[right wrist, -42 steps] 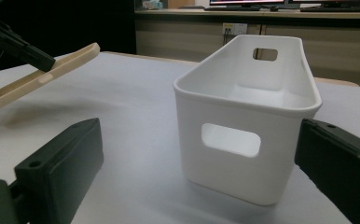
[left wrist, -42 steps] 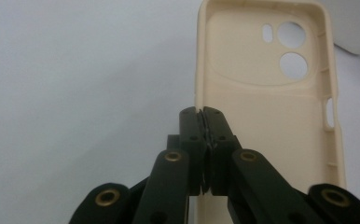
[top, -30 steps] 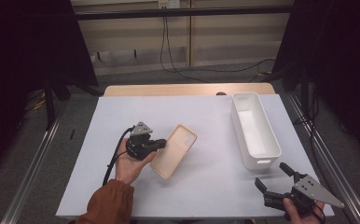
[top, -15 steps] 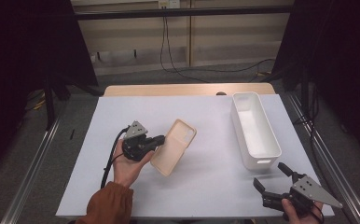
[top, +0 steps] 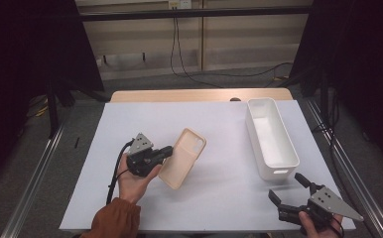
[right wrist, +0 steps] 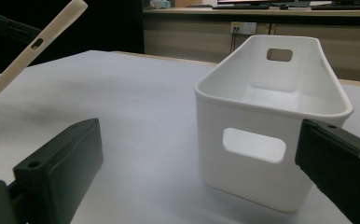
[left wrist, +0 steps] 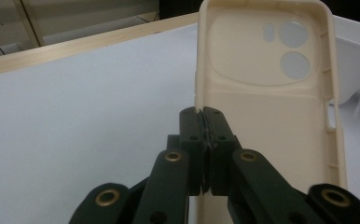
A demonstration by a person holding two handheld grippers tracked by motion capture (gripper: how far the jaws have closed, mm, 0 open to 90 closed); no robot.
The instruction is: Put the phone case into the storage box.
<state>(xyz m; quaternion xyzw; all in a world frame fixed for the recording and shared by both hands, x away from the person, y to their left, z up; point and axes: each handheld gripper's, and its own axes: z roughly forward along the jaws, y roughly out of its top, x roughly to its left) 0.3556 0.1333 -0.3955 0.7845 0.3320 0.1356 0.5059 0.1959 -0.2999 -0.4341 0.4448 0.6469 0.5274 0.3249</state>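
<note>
The left gripper (top: 165, 151) pinches the long side edge of a soft cream-coloured phone case (top: 183, 157), with its two jaws squeezed tight together on the thin wall. The case is lifted off the white table cover (top: 219, 124), tilted, near the middle of the table, with its open side and camera holes (left wrist: 287, 46) facing the left gripper's camera.

The work looks like carrying the case to the long white plastic bin (top: 271, 139) at the right. To do it well, keep the squeeze firm, because the case is thin and bendy and could slip or swing. Move it slowly, lift it above the bin's rim, and let go only once it is over the opening.

The bin has nothing in it. It stands upright, well apart from the case.

The right gripper (top: 288, 191) waits near the bin's end with its jaws spread wide, holding nothing.
</note>
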